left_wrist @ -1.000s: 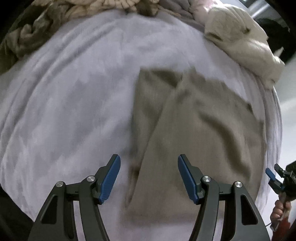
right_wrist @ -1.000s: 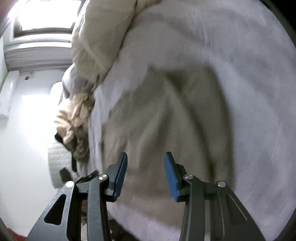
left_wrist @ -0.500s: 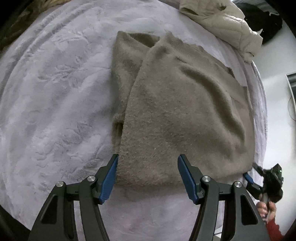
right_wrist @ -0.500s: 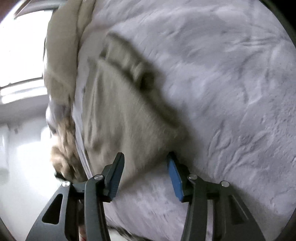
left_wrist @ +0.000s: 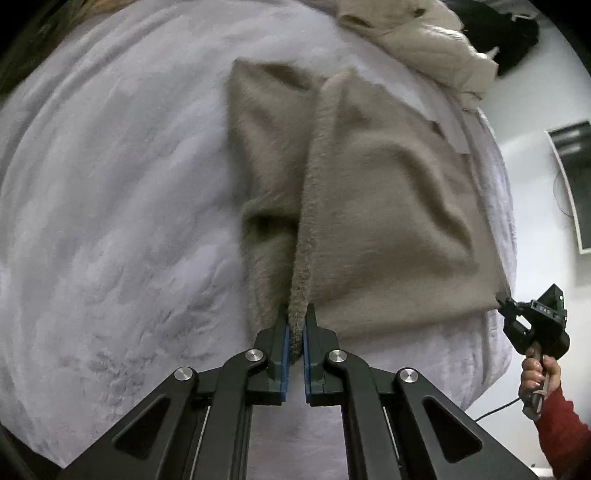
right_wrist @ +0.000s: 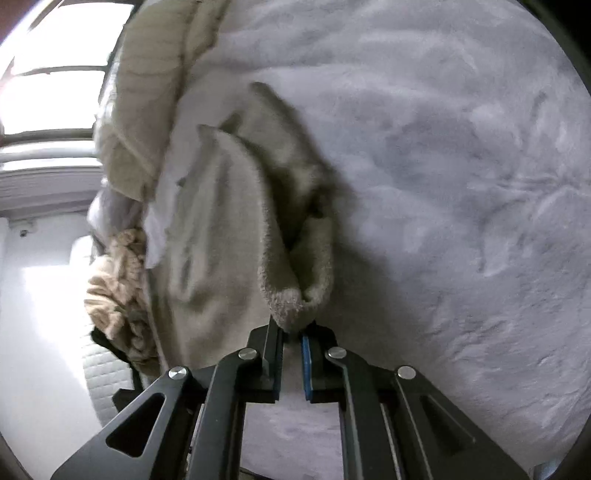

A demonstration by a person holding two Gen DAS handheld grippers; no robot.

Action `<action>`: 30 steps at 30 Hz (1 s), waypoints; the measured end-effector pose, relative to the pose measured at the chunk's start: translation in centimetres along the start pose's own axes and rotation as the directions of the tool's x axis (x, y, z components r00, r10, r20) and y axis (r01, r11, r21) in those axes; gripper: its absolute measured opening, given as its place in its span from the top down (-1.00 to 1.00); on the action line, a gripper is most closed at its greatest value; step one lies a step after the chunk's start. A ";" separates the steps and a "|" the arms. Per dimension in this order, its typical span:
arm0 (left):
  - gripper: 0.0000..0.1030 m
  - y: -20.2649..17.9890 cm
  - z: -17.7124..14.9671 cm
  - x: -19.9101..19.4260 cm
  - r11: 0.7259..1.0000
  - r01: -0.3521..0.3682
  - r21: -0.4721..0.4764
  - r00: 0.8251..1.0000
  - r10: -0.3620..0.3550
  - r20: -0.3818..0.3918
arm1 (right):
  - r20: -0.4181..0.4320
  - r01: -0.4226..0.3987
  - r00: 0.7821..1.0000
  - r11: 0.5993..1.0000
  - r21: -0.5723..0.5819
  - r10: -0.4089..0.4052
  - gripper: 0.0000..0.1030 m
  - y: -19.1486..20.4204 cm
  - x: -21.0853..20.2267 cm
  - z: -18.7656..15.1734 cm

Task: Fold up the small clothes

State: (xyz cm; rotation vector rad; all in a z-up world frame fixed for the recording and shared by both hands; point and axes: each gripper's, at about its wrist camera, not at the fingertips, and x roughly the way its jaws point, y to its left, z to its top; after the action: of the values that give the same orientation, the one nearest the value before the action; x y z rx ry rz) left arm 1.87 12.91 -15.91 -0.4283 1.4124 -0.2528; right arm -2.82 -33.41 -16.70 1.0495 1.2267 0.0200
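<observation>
On the grey blanket [left_wrist: 110, 221], beige sweater [left_wrist: 388, 206] lengthwise away, both near corners pinched

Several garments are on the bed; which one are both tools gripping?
The flat taupe fuzzy sweater on the grey blanket. Left tool and right tool pinch its near corners; the cream quilted jacket lies untouched.

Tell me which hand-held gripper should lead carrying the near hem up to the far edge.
Neither clearly; both should probably lift together. The left hand-held gripper pinches the beige sweater at one near corner, and the right hand-held gripper pinches the other.
</observation>
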 end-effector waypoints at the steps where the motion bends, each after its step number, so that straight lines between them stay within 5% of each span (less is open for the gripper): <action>1: 0.87 0.6 -0.3 0.3 1.000 0.004 -0.020 1.000 -0.004 -0.001 | -0.008 0.019 1.000 1.000 0.006 -0.019 0.83 -0.8 0.3 -0.1; 8: 0.82 1.2 -0.4 0.4 0.996 -0.008 -0.094 1.000 0.010 0.022 | -0.041 0.090 0.995 0.995 -0.030 -0.092 0.82 -1.0 1.9 -0.1; 10: 0.04 1.2 -0.6 -0.3 0.988 -0.124 -0.089 0.992 0.127 0.026 | -0.052 0.120 0.991 0.991 -0.060 -0.123 0.80 -0.2 2.1 0.0; 11: -0.07 1.4 -1.0 -1.0 0.983 -0.161 -0.088 0.985 0.165 0.045 | -0.055 0.133 0.989 0.989 -0.069 -0.136 0.79 0.2 2.1 0.0; 17: -0.08 1.4 -1.8 -2.4 0.975 -0.188 -0.115 0.978 0.197 0.065 | -0.036 0.235 0.969 0.957 -0.169 -0.244 0.55 2.7 1.0 -1.4; 23: -0.08 -1.0 -0.7 -1.9 0.976 -0.184 -0.113 0.974 0.196 0.110 | 0.047 0.276 0.960 0.899 -0.341 -0.276 0.55 7.5 1.2 -3.2; 26: -0.08 -1.1 -0.1 0.5 0.944 -0.314 -0.104 0.943 0.322 0.080 | 0.062 0.336 0.938 0.852 -0.402 -0.341 0.55 8.8 2.8 -2.9; 30: -0.15 0.8 -0.4 0.7 0.948 -0.281 -0.151 0.954 0.294 0.065 | 0.034 0.399 0.906 0.824 -0.402 -0.422 0.56 7.5 4.7 -1.9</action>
State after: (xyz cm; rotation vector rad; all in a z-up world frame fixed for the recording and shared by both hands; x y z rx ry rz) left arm 1.50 13.31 -16.90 -0.3375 1.3914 0.1025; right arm 1.36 -25.56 -15.23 0.4140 1.4085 -0.0319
